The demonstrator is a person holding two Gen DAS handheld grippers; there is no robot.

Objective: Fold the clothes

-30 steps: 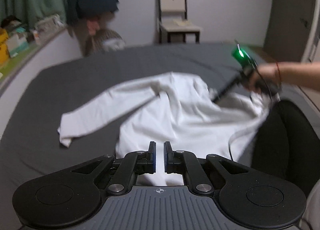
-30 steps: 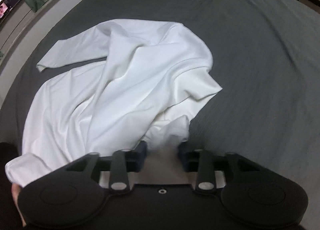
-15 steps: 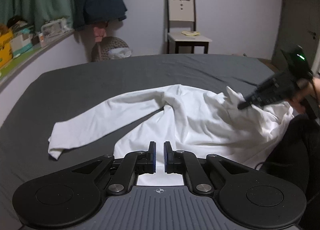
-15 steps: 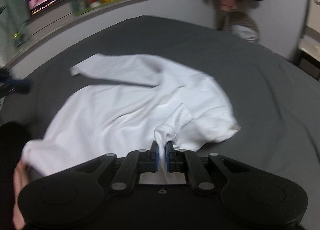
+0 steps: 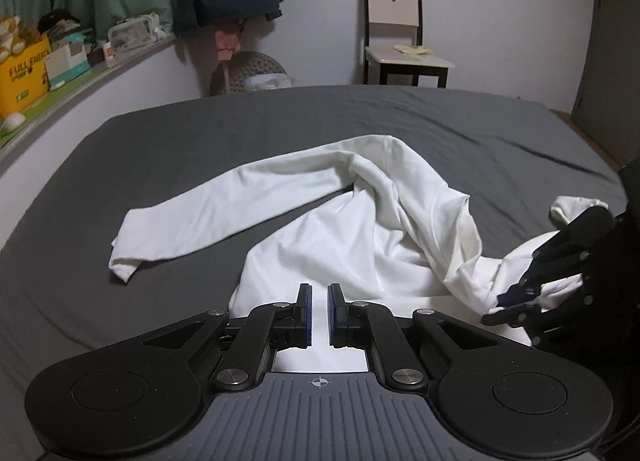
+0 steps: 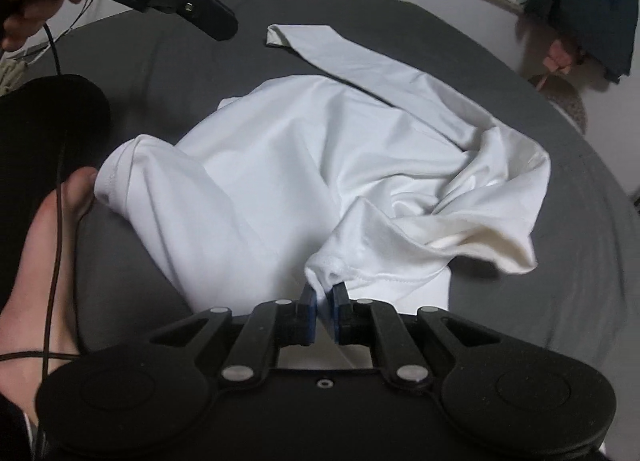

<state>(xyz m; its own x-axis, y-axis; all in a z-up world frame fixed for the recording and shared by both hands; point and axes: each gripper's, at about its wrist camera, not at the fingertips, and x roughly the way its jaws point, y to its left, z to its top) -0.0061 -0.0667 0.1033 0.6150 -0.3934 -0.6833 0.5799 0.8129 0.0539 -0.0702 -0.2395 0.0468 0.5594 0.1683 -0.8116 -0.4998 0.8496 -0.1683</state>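
The right tongs (image 6: 324, 301) pinch a hem edge of the white shirt (image 6: 320, 165), which lies rumpled on the grey bed (image 5: 200, 129), its long sleeve (image 5: 224, 213) stretching away toward the left. The left tongs (image 5: 318, 309) hover narrow and empty over the shirt's near edge.

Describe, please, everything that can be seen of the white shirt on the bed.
The white shirt is a long-sleeved top of soft, plain knit fabric, lying crumpled and unfolded on the dark grey bed sheet. One sleeve stretches out flat, away from the body. The torso is bunched into folds. The right gripper is shut on a stitched edge, lifting it slightly. The left gripper hovers over the near part, jaws slightly apart, holding nothing.
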